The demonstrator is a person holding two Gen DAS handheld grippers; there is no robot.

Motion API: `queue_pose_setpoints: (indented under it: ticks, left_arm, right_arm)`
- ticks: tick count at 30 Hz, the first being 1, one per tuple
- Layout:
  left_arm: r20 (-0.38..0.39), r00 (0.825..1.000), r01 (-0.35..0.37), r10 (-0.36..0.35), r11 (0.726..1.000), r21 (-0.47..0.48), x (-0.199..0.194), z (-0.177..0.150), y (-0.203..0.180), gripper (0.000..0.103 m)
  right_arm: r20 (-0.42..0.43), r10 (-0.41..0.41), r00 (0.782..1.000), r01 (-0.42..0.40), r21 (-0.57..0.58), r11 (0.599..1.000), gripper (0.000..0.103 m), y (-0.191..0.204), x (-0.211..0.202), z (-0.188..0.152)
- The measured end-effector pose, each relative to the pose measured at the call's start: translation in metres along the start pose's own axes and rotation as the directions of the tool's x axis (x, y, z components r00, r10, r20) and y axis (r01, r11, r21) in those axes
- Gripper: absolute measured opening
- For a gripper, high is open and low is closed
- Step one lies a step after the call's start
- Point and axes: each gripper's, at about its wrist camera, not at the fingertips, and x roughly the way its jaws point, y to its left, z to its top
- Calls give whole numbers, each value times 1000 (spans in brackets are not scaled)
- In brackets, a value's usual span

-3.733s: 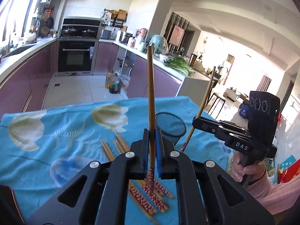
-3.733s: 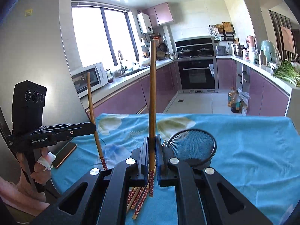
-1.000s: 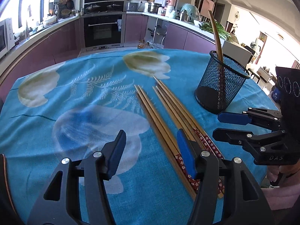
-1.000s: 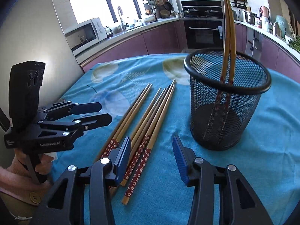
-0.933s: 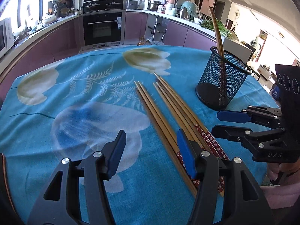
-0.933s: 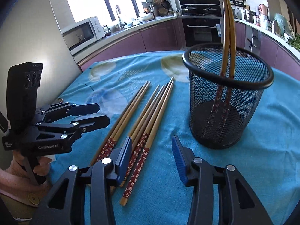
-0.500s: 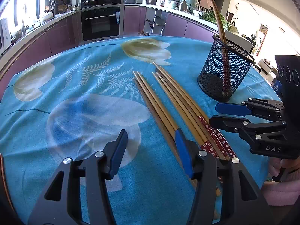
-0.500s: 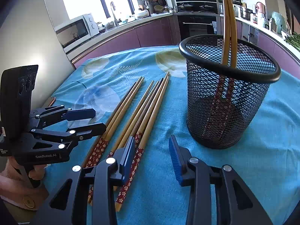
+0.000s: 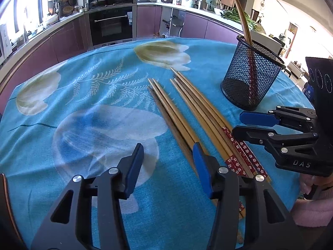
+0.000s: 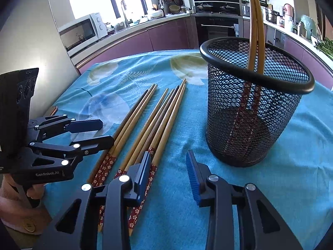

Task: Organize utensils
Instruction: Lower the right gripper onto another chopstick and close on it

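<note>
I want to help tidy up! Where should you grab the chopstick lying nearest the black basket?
Probably by its red flowered end, coming down from above with one finger on each side. It lies flat on the cloth at the edge of the bunch, so the side toward the mesh basket is free, and that end is thickest.

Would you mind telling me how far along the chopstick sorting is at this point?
Done: two chopsticks stand in the mesh cup. In hand: nothing; the left gripper and right gripper are open, jaws just narrowing, low over the loose chopsticks on the tablecloth. Left: all those.
</note>
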Motion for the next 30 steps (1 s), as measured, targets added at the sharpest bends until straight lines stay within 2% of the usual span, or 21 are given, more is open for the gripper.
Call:
queue_pose_setpoints:
  ticks: [22,26,30]
  left_arm:
    - [-17,1000,3,-3,1000,27,9,8,-1,26]
    - [-16,1000,9,-8,1000,11,11,10,-1,16]
    - [-10,1000,12,-13,1000,-18,11,10,0,15]
  right_arm:
    - [-16,-79,997,78,-50,996,28,12,13,10]
    - [-10,-78,997,78,-34,996,19,11,15,12]
    - [-5,-55,998,55,9,998,9,4,13,11]
